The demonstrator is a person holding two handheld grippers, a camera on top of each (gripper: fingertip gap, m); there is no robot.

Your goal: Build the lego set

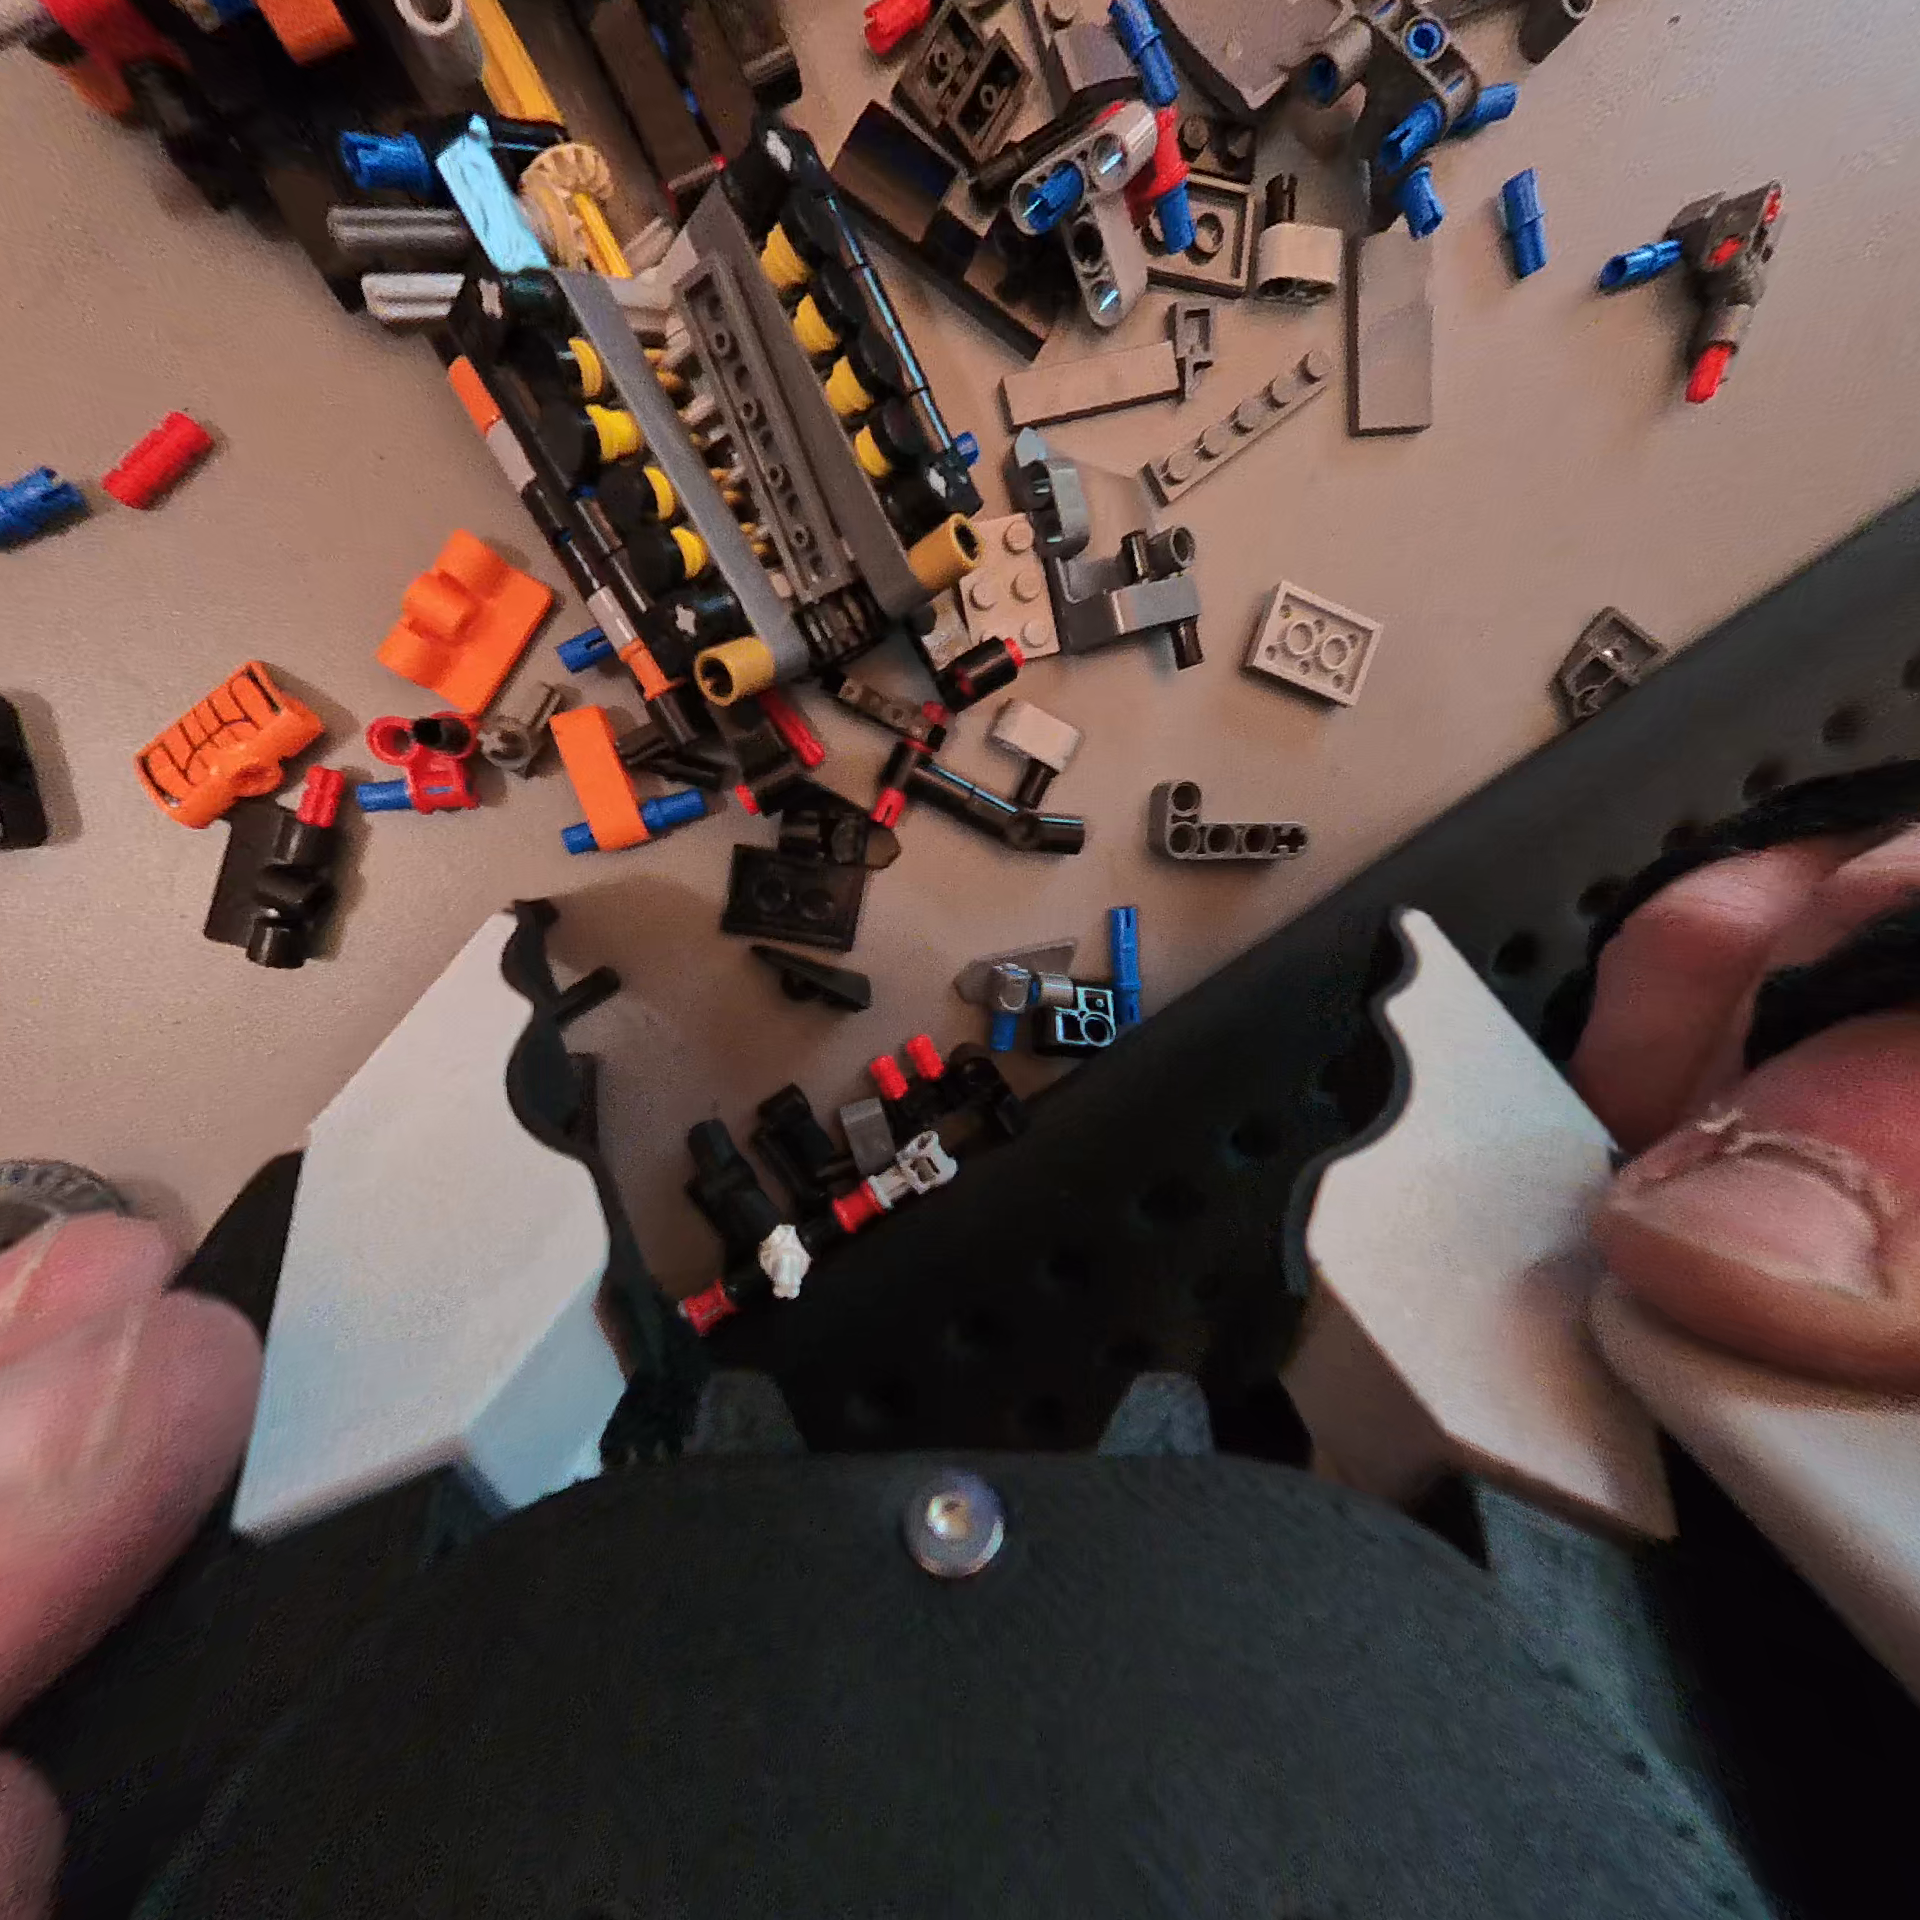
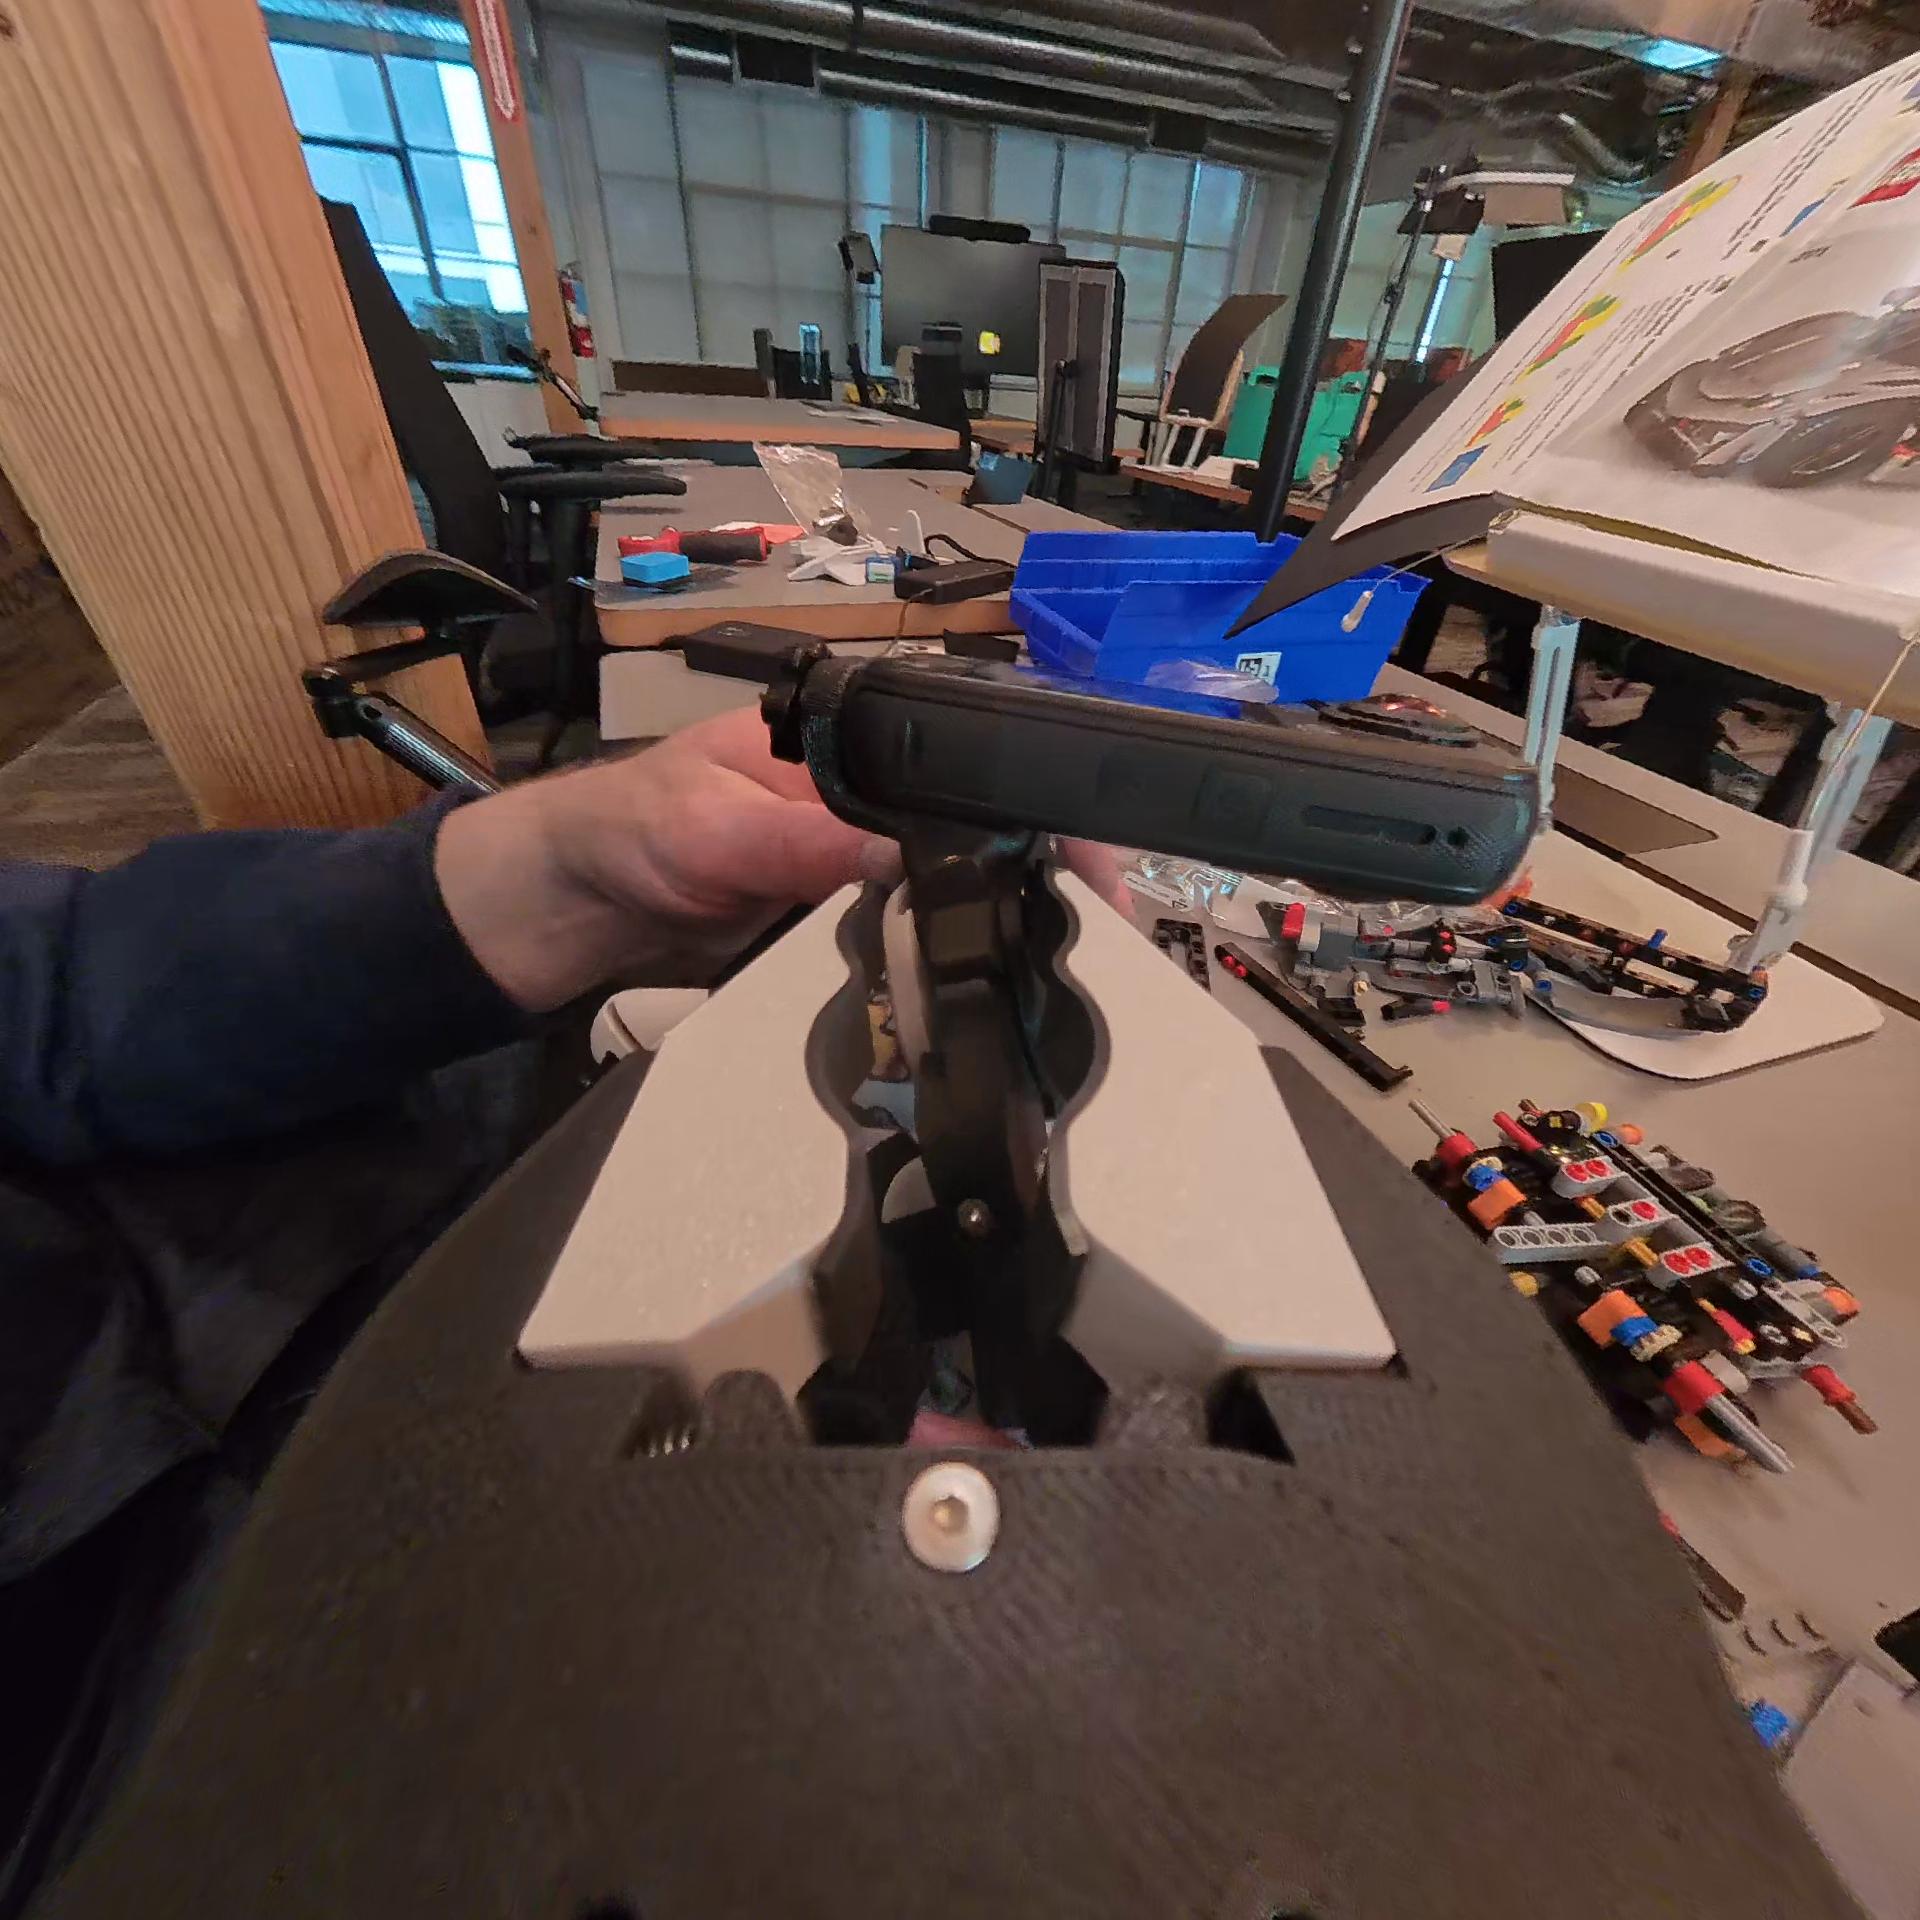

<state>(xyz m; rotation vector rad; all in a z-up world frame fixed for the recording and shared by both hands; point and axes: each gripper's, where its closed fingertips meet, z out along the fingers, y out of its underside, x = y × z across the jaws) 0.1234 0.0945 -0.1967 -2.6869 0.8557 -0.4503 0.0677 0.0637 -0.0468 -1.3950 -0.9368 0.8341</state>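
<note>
Both my claws carry no brick: left claw [image 1: 956,935] spread above the long grey-and-yellow engine block [image 1: 727,457], right claw [image 2: 961,940] nearly pressed together around the other tool's black stem, so picking a part comes next.

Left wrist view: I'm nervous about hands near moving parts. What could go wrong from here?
Pinching: a person's fingertips press on the open left tool, so closing it could catch them.
Scattering: the black perforated plate sits right beside loose pins; shifting it might sweep them out of reach.
</note>
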